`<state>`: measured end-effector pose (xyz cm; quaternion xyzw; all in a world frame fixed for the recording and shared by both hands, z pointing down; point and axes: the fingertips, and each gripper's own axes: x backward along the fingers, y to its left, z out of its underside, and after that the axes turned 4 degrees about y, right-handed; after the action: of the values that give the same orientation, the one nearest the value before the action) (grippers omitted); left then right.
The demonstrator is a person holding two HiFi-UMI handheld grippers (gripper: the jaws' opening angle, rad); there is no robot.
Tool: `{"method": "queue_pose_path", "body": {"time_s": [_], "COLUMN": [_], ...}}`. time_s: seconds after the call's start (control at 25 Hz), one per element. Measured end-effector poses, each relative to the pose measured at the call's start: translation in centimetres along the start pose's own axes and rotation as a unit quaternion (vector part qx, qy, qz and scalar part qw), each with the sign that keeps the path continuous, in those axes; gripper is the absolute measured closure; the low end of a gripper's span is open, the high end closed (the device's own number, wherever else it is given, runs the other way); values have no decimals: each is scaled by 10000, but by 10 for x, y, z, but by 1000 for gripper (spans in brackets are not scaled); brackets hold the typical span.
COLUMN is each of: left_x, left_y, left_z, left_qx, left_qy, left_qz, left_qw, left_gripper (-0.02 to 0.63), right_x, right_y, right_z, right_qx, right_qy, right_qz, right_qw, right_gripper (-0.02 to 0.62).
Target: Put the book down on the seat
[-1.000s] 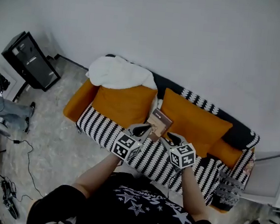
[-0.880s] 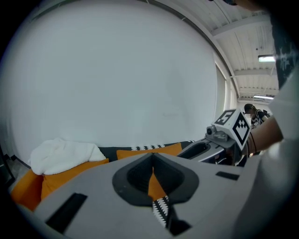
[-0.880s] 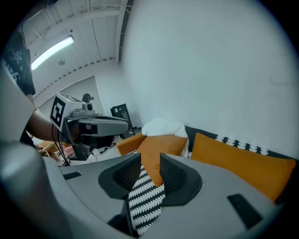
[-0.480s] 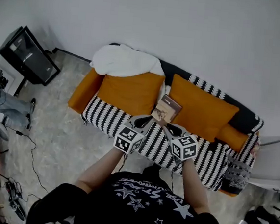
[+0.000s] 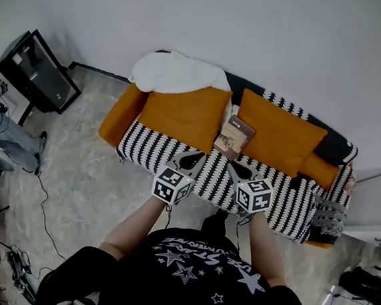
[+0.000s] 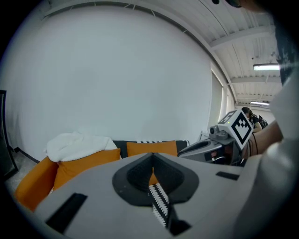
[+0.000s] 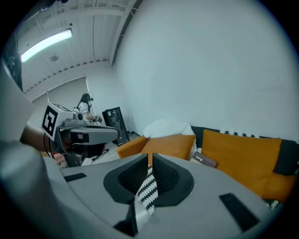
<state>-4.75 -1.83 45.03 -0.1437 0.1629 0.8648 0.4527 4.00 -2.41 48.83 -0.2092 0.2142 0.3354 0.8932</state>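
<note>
The brown book (image 5: 234, 136) lies flat on the sofa's striped seat (image 5: 151, 153), leaning into the gap between two orange cushions; it also shows in the right gripper view (image 7: 205, 160). Both grippers hang in front of the sofa, short of the book and apart from it. My left gripper (image 5: 191, 159) has its jaws together (image 6: 153, 161) with only the sofa showing through the slit. My right gripper (image 5: 238, 166) has just been closing its jaws, and they now meet (image 7: 149, 161) with nothing between them.
A white blanket (image 5: 174, 73) is heaped on the sofa's back at the left. Orange cushions (image 5: 184, 118) (image 5: 279, 140) flank the book. A black cabinet (image 5: 37, 73) stands on the floor to the left, with cables nearby. A white side table (image 5: 372, 213) is at the sofa's right end.
Both grippers have drawn back from the book toward the person. The book has stayed on the seat. The right jaws have come together.
</note>
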Motion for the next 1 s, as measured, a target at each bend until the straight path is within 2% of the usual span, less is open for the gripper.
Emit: {"method": "queue_pose_path", "body": {"time_s": [0.32,0.56,1.0], "left_x": [62,104,146], "left_y": [-5,-4,-9], "left_z": [1,13,41], "left_qx": [-79,38,31], "left_qy": [-285,-199,-50], "left_qz": [33,133,235], "left_qw": [9996,9997,9997], "left_gripper": [597,597,597], "right_x": [25,42,53], "right_y": [50,90,140], "right_z": [2,1,30], "right_qx": [-64,-130,-235], "right_qy": [-306,-480,-431], "right_qz": [308,460,567], "right_qw": [9990,9977,9972], "right_gripper": [560,560,560]}}
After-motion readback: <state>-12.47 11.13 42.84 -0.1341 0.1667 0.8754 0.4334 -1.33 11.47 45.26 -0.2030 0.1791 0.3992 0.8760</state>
